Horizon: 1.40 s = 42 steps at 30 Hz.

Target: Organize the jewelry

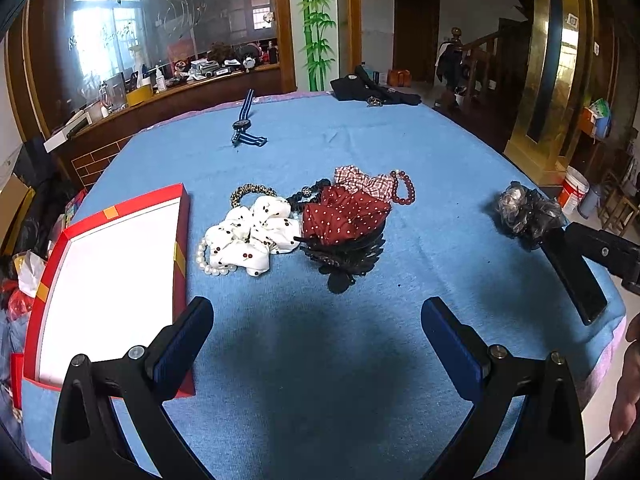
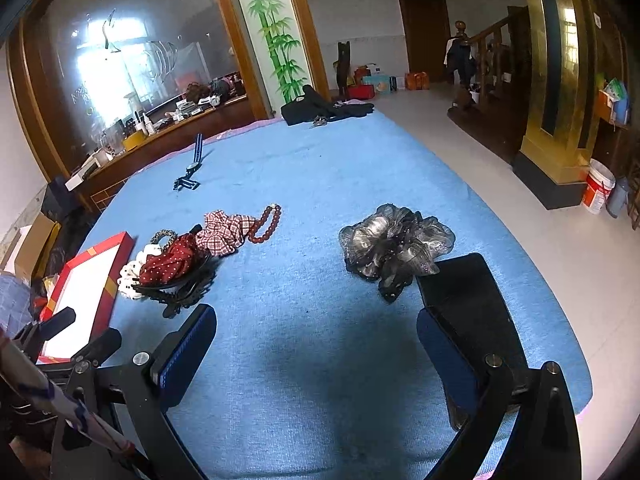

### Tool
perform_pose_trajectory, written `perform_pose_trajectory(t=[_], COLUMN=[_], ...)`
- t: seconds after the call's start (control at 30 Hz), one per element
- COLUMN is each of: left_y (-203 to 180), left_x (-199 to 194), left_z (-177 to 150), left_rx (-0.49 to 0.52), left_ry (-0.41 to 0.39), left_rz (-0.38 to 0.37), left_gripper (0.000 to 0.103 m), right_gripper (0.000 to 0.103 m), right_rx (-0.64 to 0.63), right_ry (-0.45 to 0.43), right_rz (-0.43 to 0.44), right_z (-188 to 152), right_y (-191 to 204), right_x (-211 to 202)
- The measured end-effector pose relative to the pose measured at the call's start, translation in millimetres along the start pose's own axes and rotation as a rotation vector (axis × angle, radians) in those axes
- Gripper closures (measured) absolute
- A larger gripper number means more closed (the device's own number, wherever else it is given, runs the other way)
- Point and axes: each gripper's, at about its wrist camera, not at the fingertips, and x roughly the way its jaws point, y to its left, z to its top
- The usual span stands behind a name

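A heap of hair and jewelry pieces lies mid-table: a white cherry-print scrunchie (image 1: 256,236), a red dotted scrunchie (image 1: 344,216) (image 2: 172,262), a checked one (image 1: 360,182), a red bead bracelet (image 1: 404,188) (image 2: 266,224), a pearl bracelet (image 1: 204,260) and a black hair clip (image 1: 344,258). Left of it sits an open red box (image 1: 112,272) with a white inside. My left gripper (image 1: 318,320) is open, short of the heap. A grey-black gauze scrunchie (image 2: 394,246) (image 1: 524,208) lies apart, just ahead of my open right gripper (image 2: 316,340). A flat black piece (image 2: 468,300) covers its right finger.
A striped-strap watch (image 1: 244,124) lies farther back on the blue tablecloth (image 1: 320,360). Dark folded cloth (image 1: 372,88) sits at the far edge. The table edge drops to the floor on the right. A hand (image 1: 630,380) shows at the right border.
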Motion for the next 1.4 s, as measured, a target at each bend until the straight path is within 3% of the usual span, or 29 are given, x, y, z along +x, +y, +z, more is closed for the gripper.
perform_pose_trajectory(t=[0.5,0.93,1.4], left_y=[1.1,59.6,3.2], left_x=[13.2,34.3,72.4], left_z=[5.7,39.8,66.4], left_rx=[-0.004,-0.127,0.013], left_ry=[0.030,0.078,0.132], left_rz=[0.000,-0.034,-0.092], left_gripper=[0.000,0.000,0.000], right_gripper=[0.001,0.005,0.005], right_rx=[0.010,0.133,0.190], right_ry=[0.019,0.024,0.035], right_rz=[0.003,-0.022,-0.062], right_z=[7.7,45.3,56.4], right_y=[-5.3,-54.0,-92.9], right_x=[11.8,17.0,22.3])
